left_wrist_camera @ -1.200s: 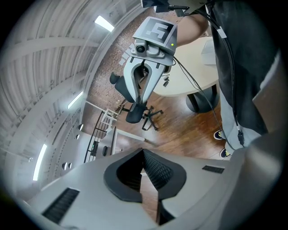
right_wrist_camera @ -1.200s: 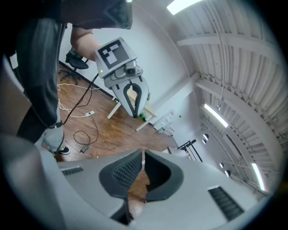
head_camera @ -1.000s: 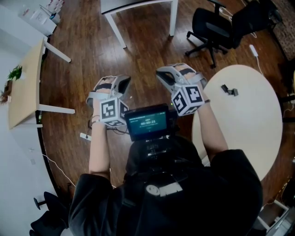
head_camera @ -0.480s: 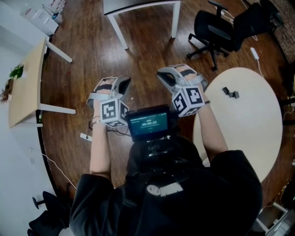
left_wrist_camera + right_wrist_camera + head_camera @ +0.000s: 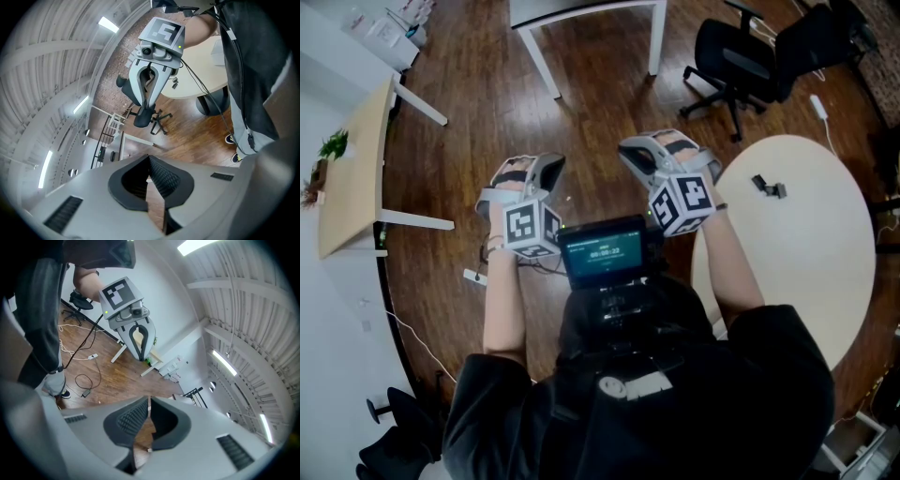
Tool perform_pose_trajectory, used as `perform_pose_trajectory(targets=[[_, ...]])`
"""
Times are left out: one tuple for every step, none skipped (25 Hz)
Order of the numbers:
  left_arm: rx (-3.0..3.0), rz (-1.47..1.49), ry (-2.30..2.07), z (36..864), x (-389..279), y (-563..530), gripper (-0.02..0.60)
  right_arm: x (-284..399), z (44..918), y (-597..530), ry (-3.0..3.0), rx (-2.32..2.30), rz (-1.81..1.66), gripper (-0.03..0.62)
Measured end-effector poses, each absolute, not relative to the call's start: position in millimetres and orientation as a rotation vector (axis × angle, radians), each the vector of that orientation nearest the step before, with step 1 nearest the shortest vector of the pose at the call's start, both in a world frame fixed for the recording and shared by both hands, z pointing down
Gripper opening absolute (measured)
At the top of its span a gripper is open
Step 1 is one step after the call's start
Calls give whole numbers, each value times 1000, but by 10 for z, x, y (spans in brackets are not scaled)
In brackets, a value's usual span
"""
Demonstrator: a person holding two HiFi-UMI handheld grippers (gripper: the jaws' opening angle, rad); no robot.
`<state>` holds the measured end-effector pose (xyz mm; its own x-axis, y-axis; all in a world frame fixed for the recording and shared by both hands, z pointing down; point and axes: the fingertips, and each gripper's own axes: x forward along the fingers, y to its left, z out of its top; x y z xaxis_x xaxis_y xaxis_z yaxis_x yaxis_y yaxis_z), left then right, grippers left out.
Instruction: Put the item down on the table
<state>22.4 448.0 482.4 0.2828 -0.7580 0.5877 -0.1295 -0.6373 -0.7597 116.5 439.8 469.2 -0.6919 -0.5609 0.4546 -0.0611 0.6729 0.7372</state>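
Note:
In the head view I hold both grippers side by side at chest height over the wooden floor. My left gripper (image 5: pixel 547 170) is shut with nothing between its pads, and its jaws (image 5: pixel 149 158) meet tip to tip in its own view. My right gripper (image 5: pixel 634 151) is also shut and empty, its tips (image 5: pixel 148 399) touching. Each gripper view shows the other gripper across from it: the right gripper (image 5: pixel 150 106) and the left gripper (image 5: pixel 141 357). A small dark item (image 5: pixel 766 185) lies on the round beige table (image 5: pixel 797 262) to my right, apart from both grippers.
Black office chairs (image 5: pixel 741 56) stand beyond the round table. A white-legged table (image 5: pixel 546 66) is ahead. A light wooden desk (image 5: pixel 352 178) with a plant (image 5: pixel 331 147) sits at the left. Cables and a small adapter (image 5: pixel 473 277) lie on the floor. A screen device (image 5: pixel 602 251) hangs at my chest.

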Motion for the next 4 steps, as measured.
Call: perform_pose_trajectory(targets=[[-1965, -1375, 792, 4822, 232, 4482, 3, 1175, 4699, 4400, -2194, 476, -933, 31], [-1965, -1376, 790, 4820, 240, 4484, 3, 1185, 4705, 4402, -2193, 476, -931, 31], [-1965, -1377, 788, 4817, 247, 4487, 3, 1195, 4709, 4404, -2191, 476, -929, 31], [-1965, -1378, 787, 4814, 254, 4489, 3, 1205, 4714, 4407, -2190, 476, -927, 31]])
